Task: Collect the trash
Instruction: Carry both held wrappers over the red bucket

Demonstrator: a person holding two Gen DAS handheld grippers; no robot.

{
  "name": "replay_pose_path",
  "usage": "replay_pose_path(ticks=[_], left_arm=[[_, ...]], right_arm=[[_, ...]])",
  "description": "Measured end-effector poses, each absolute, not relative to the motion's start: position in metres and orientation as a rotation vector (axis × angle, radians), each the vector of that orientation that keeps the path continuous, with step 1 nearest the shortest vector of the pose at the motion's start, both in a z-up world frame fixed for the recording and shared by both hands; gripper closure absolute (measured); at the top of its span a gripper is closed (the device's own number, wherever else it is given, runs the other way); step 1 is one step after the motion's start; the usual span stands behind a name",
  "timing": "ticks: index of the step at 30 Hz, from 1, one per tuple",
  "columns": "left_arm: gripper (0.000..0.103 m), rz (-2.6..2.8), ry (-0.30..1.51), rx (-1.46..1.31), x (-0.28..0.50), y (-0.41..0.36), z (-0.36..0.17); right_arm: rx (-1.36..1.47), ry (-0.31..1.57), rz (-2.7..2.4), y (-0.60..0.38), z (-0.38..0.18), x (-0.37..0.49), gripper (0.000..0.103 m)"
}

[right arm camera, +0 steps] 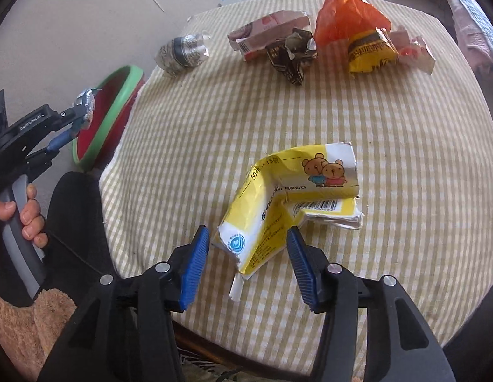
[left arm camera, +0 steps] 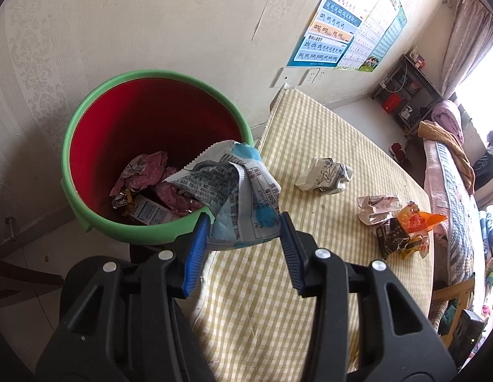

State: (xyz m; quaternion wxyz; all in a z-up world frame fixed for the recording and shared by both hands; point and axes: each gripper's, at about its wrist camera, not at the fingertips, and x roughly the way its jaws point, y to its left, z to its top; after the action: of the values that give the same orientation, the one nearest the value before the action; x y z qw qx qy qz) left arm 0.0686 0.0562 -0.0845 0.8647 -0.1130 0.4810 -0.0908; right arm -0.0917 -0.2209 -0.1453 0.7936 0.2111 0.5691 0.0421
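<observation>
A red bin with a green rim (left arm camera: 87, 127) stands beside the table and holds several crumpled wrappers. My left gripper (left arm camera: 244, 222) is open over the bin's near rim, and a white and blue printed wrapper (left arm camera: 243, 187) hangs between its fingers, touching them loosely. In the right wrist view the left gripper (right arm camera: 82, 117) shows at the bin (right arm camera: 119, 102). My right gripper (right arm camera: 248, 238) is open, its fingers on either side of the near end of a flattened yellow carton (right arm camera: 287, 197) that lies on the table.
The round table has a yellow checked cloth (right arm camera: 357, 121). At its far side lie a black and white wrapper (right arm camera: 181, 52), a pink and white packet (right arm camera: 265, 33), a dark foil wrapper (right arm camera: 292, 55), an orange bag (right arm camera: 345, 12) and a yellow packet (right arm camera: 370, 52). A wall stands behind the bin.
</observation>
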Motion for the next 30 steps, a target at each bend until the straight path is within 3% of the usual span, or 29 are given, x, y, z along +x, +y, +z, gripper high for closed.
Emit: replay_pose_path(ticks=[1, 3, 6, 8, 30], left_arm=[[0.060, -0.189, 1.010, -0.236, 0.069, 0.056, -0.086], [0.060, -0.187, 1.017, -0.232, 0.069, 0.056, -0.087], [0.060, -0.187, 1.027, -0.238, 0.070, 0.056, -0.089], [0.060, -0.182, 1.027, -0.245, 0.070, 0.058, -0.090], [0.060, -0.093, 0.942, -0.350, 0.087, 0.127, -0.075]], right_arm=[[0.462, 1.222, 0.093, -0.221, -0.148, -0.090, 0.054], [0.465, 1.219, 0.101, -0.220, -0.152, -0.086, 0.067], [0.459, 1.203, 0.125, -0.215, -0.149, -0.085, 0.068], [0.438, 1.178, 0.146, -0.211, -0.142, -0.084, 0.076], [0.147, 0.952, 0.422, -0.095, -0.068, 0.017, 0.076]])
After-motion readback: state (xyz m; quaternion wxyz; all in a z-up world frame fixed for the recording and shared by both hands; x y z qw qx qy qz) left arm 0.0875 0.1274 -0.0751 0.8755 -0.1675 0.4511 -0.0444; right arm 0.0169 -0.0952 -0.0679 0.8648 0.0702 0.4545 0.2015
